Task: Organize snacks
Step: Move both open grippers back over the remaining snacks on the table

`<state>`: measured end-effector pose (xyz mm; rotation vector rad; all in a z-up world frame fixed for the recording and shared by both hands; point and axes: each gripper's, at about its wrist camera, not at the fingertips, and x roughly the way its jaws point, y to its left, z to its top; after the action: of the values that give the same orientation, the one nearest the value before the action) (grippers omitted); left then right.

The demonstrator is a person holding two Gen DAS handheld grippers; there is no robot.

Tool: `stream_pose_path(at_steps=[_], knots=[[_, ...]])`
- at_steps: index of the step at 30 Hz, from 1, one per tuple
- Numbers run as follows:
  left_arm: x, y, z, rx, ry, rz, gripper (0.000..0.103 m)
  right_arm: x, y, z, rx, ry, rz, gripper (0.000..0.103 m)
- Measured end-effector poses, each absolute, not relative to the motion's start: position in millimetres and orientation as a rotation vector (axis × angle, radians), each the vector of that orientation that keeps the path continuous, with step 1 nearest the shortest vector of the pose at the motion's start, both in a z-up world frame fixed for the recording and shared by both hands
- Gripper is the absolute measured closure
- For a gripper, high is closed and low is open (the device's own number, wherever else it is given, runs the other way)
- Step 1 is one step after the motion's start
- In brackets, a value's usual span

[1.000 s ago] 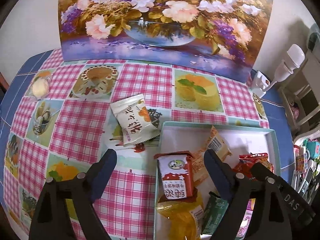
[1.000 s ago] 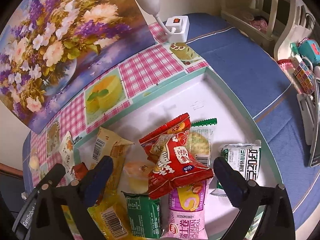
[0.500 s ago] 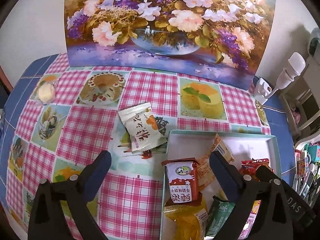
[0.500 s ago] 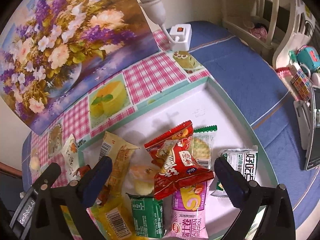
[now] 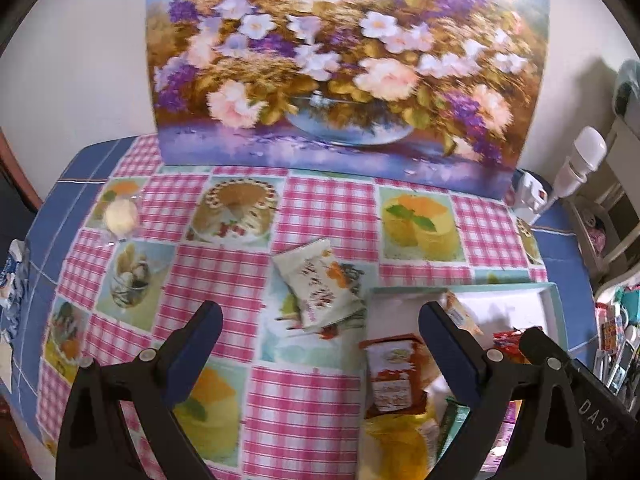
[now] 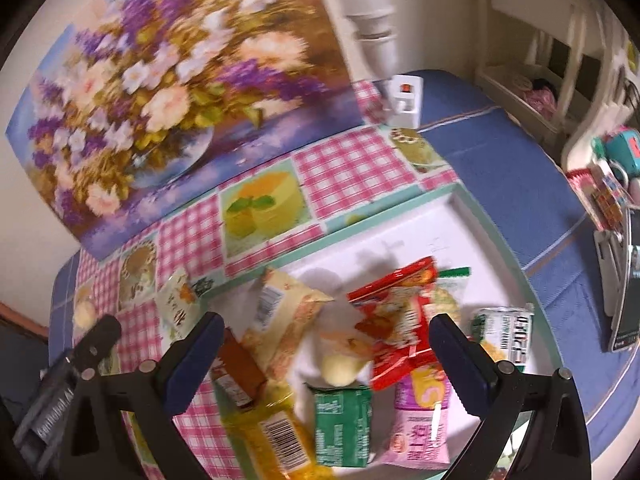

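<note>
While both tools hang over it, the biggest thing here is the pink-checked tablecloth with cake pictures (image 5: 320, 216), laid on a blue table (image 6: 500, 152) whose edge curves off to the right of the right gripper's fingers. Propped against the wall straight ahead of both sets of fingers is a large flower painting with purple and pink blooms (image 5: 344, 64), so that far side is closed off. Plenty of bare cloth ahead and left of the left gripper's fingers.

Next down, the shallow white tray with a teal rim (image 6: 452, 196) sits under the right gripper (image 6: 326, 354), fingers spread wide and holding nothing. Its far half is bare; the near half is a heap of snack packs between the fingers, topped by a red crinkly packet (image 6: 394, 312).

The left gripper (image 5: 320, 340) is spread wide too, empty. A white snack packet with orange print (image 5: 320, 282) lies flat on the cloth just ahead between its fingers, outside the tray, right beside the tray's left rim.

Way off to the left, a small clear-wrapped pale round snack (image 5: 120, 216) sits alone near the cloth's edge. Both views are a bit blurry.
</note>
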<state>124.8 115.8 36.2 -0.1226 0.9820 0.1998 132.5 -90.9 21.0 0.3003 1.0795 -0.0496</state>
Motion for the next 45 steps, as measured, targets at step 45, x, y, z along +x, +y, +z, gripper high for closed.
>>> stream_pose_path(at_steps=[45], knots=[[93.6,362.9,-3.0,-0.471,0.998,0.509,0.004,182.0,76.1,-22.0,0.152,1.127,0.257,0.000]])
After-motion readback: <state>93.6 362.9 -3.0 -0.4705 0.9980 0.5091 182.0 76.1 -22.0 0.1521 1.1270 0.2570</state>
